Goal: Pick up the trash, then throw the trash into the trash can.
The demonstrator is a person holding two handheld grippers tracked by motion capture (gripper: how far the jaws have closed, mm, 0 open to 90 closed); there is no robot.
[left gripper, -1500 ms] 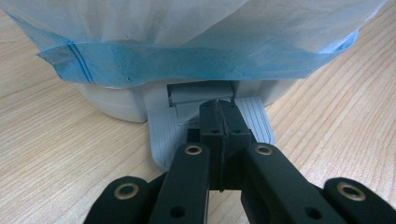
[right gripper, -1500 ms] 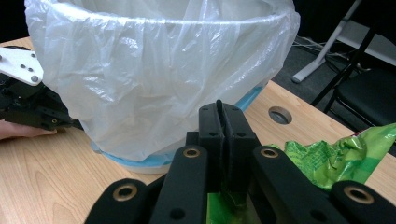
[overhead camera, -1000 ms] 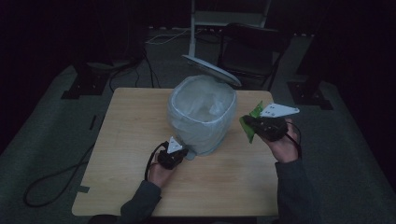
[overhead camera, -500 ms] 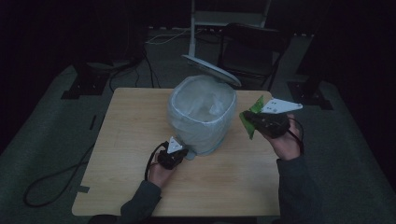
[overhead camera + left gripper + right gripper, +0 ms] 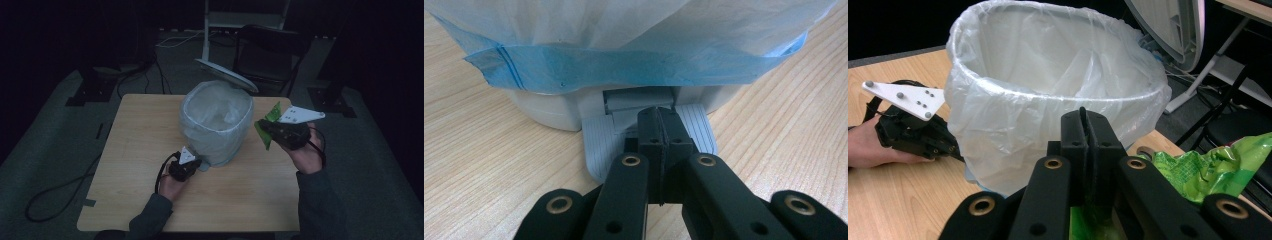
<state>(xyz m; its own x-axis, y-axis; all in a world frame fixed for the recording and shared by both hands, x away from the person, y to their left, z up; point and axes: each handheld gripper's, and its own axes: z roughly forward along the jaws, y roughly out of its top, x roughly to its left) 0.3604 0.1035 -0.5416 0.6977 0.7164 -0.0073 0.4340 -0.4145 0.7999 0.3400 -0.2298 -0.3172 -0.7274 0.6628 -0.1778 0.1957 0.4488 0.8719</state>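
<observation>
Right gripper view: green wrapper (image 5: pixel 1218 172) prob. pinched in right gripper (image 5: pixel 1087 116), beside bin (image 5: pixel 1058 95).

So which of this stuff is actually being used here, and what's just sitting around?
In use:
- bin with its bag, lid up
- pedal, pressed by the shut left gripper
- green wrapper, pinched in the right gripper beside the bin

Just about:
- chair
- floor cables

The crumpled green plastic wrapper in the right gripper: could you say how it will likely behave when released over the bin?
The crumpled green plastic wrapper looks thin and creased, so probably floppy and very light. It may flutter rather than drop straight, and could cling to the right gripper pinching it.
</observation>
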